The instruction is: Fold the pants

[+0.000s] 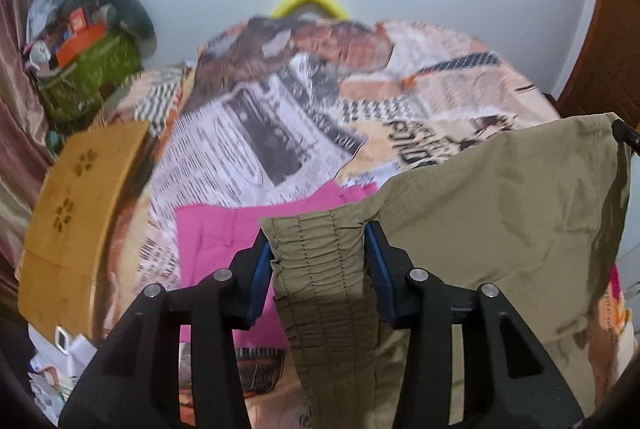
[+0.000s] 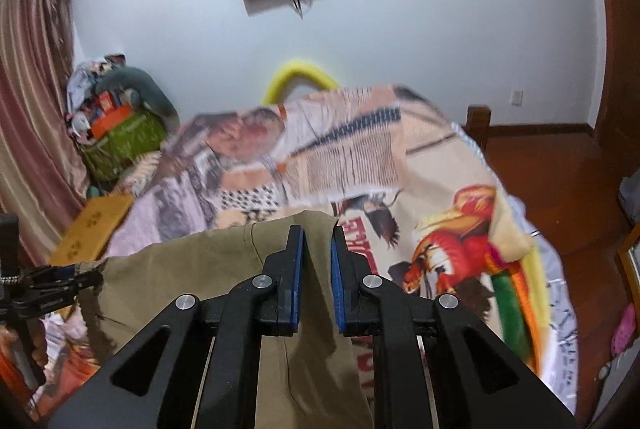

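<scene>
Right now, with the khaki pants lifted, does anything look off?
Nothing damaged. The khaki pants hang bunched between both claws, the left claw gripping the gathered waistband. Pink pants lie directly beneath on the bed.

Bed (image 1: 280, 133) fills mid-frame in both views. Pants (image 1: 500, 197) hang at lower right of the left view, before a second garment (image 1: 216, 241) lying on the bed. A board (image 1: 80, 197) lies at left; a basket (image 1: 88, 77) stands at upper left.
</scene>
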Demonstrator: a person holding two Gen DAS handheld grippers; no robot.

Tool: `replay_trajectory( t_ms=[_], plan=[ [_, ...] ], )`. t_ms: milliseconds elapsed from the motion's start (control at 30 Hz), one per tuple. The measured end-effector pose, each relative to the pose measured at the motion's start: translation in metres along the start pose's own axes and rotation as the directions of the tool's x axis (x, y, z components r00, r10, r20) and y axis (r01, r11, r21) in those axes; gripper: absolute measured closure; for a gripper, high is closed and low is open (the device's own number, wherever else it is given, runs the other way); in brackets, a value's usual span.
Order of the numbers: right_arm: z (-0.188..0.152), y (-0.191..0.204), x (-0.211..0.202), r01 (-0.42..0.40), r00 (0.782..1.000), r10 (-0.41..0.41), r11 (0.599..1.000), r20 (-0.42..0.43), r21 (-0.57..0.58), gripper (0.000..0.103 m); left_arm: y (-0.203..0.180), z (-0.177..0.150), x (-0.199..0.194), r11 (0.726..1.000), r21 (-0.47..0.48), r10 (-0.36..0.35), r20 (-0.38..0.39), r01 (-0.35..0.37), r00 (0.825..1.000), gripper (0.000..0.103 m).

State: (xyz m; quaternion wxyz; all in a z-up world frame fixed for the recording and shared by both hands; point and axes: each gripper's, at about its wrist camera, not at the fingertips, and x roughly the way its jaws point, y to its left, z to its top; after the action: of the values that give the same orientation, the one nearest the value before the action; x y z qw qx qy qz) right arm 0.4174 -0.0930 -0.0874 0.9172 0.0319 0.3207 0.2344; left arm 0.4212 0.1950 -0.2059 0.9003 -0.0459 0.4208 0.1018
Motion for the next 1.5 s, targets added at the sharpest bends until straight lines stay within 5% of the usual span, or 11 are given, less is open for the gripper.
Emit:
replay_trajectory(
  t_ms=[333, 767, 1133, 1500],
  plan=[
    [0.003, 0.022, -0.086, -0.023, 0.996, 0.024, 1.000, 0.089, -0.007, 0.092, -0.009, -0.009, -0.086, 0.999, 0.031, -0.034, 0.081, 0.031, 0.996, 0.058],
    [-0.056, 0.032, -0.140, -0.062, 0.995, 0.060, 0.998, 0.082, 0.025, 0.093, -0.021, -0.068, -0.130, 0.992, 0.120, -0.031, 0.065, 0.023, 0.997, 0.058],
    [-0.121, 0.032, -0.179, -0.067, 0.998, 0.066, 0.996, 0.009, 0.053, 0.093, -0.024, -0.126, -0.151, 0.983, 0.181, -0.046, 0.036, 0.039, 0.998, 0.058],
    [-0.201, 0.037, -0.187, -0.047, 0.988, 0.063, 0.993, -0.143, 0.111, 0.092, -0.014, -0.192, -0.135, 0.984, 0.176, -0.023, -0.094, 0.039, 0.995, 0.059]
  ],
)
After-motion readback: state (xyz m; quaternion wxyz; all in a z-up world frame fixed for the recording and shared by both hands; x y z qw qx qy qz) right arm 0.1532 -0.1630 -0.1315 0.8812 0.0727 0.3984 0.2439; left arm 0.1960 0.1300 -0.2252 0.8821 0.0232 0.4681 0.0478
